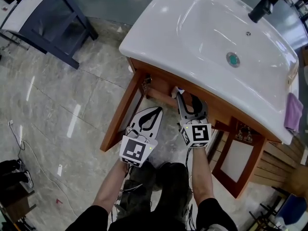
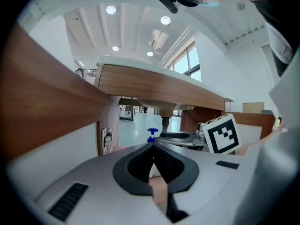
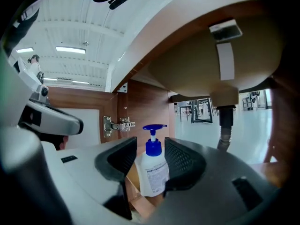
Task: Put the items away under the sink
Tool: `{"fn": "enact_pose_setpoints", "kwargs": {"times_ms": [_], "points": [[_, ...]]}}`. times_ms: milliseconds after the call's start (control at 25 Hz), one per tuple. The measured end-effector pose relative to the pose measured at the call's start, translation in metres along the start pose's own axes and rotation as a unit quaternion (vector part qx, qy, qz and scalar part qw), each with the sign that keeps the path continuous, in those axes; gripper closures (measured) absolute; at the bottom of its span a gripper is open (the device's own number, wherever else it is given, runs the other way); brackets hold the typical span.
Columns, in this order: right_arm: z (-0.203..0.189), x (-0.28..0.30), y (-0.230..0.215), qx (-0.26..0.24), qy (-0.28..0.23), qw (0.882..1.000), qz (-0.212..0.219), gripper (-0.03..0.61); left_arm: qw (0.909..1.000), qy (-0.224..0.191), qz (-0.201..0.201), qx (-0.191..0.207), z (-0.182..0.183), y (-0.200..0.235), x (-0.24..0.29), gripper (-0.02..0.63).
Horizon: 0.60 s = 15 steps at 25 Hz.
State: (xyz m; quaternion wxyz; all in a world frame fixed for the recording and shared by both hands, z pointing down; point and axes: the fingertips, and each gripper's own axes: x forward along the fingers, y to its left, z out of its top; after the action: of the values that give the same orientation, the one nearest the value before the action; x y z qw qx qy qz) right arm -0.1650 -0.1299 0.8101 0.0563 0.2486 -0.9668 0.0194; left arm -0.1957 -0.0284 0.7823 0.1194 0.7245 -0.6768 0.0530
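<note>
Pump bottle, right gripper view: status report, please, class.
Left gripper shut, empty. Right gripper open, fingers either side of pump bottle. Bottle upright inside cabinet under sink. Drain pipe clear to its right.

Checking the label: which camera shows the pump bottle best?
Right gripper view: the pump bottle stands close up, label facing the camera. The left gripper view shows only its blue pump top; the head view shows nothing clear of it.

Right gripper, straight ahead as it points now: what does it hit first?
The pump bottle, which stands between the open jaws of the right gripper; it would push into that at once. Behind it is the wooden cabinet wall, though how far back is hard to judge.
</note>
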Motion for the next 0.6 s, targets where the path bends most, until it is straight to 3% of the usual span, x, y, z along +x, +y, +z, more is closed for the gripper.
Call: {"fn": "enact_pose_setpoints", "kwargs": {"times_ms": [320,600], "points": [[0.025,-0.05,0.012,0.006,0.025,1.0,-0.016,0.393,0.9998,0.013,-0.013,-0.004,0.035,-0.021,-0.025,0.607],[0.086,-0.094,0.024,0.015,0.032,0.999,-0.028,0.393,0.9994,0.019,-0.028,-0.005,0.093,-0.045,-0.054,0.607]]}}
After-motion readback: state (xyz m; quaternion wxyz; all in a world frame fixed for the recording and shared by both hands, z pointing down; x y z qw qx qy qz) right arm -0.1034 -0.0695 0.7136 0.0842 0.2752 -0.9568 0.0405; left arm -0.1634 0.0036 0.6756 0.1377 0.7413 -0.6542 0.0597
